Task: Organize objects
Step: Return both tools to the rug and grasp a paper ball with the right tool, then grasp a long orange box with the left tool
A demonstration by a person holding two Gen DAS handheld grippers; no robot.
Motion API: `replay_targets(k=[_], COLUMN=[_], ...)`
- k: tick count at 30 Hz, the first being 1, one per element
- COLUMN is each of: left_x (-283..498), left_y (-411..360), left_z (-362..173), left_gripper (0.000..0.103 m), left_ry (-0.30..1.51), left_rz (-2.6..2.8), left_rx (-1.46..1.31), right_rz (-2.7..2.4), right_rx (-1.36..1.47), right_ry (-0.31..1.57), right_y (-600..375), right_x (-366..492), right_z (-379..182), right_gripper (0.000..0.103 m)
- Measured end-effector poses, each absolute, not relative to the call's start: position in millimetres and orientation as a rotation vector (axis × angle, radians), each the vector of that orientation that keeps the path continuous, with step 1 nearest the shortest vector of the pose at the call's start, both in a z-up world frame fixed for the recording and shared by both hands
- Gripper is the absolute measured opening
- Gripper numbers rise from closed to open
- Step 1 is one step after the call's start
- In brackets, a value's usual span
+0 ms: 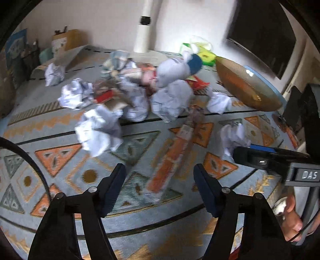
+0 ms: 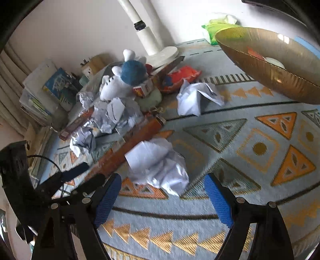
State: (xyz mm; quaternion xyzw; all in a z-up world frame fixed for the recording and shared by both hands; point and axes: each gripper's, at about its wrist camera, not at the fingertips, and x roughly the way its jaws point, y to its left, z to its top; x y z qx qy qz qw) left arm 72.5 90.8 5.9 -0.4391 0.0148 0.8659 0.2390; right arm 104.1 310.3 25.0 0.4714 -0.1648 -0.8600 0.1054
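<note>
Hovering over rug (image 1: 140, 226), left gripper (image 1: 160, 176) released — orange box (image 1: 170, 160) between fingers, right gripper (image 2: 163, 184) released.

A pale blue rug (image 2: 230, 218) with orange and grey-green triangles, gold zigzags and dark lines covers the floor. A plain white wall (image 1: 90, 18) closes the far side, lit by soft daylight. A white fan stand (image 2: 148, 38) rises from its round base near that wall. A dark screen (image 1: 264, 34) hangs far right. Boxes and books (image 2: 52, 88) stack at left.
</note>
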Motion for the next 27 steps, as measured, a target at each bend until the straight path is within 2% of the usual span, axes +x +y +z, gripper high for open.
replay_targets(k=[1,2,3,5,7,10,15,20,22,23,25,27], left_x=[74,75,76,78,79,85,116,138,136,134,128,124], left_y=[94,98,102,109,111,109,102,104,108,110,113,116], left_z=[6,5,5,4,5,7,19,21,16,14,8,8], left_gripper=[0.067,0.066,0.063,0.054,0.033,0.021,0.019,0.019,0.02,0.021,0.034,0.034], left_ry=[0.05,0.064,0.09,0.128,0.142,0.126,0.134,0.134,0.127,0.127,0.116,0.11], left_rz=[2.371,2.37,2.382,2.395,2.4,2.393,2.43,2.409,2.4,2.401,2.415,2.425], left_rx=[-1.194,-1.189,-1.177,-1.166,-1.165,-1.168,-1.164,-1.188,-1.202,-1.217,-1.259,-1.248], right_rz=[-2.543,-2.555,-2.563,-2.567,-2.566,-2.591,-2.694,-2.815,-2.83,-2.833,-2.827,-2.811], right_rx=[1.385,1.384,1.378,1.368,1.359,1.342,1.321,1.357,1.372,1.388,1.405,1.41], right_ry=[-0.468,-0.443,-0.428,-0.429,-0.449,-0.492,-0.427,-0.148,-0.096,-0.078,-0.051,-0.046], right_y=[309,307,305,305,308,320,347,361,364,364,362,361], right_x=[104,104,103,104,105,109,126,140,141,141,144,145], right_z=[26,26,26,25,24,27,43,48,45,42,37,36], right_gripper=[0.077,0.071,0.062,0.054,0.051,0.051,0.051,0.051,0.051,0.051,0.051,0.054])
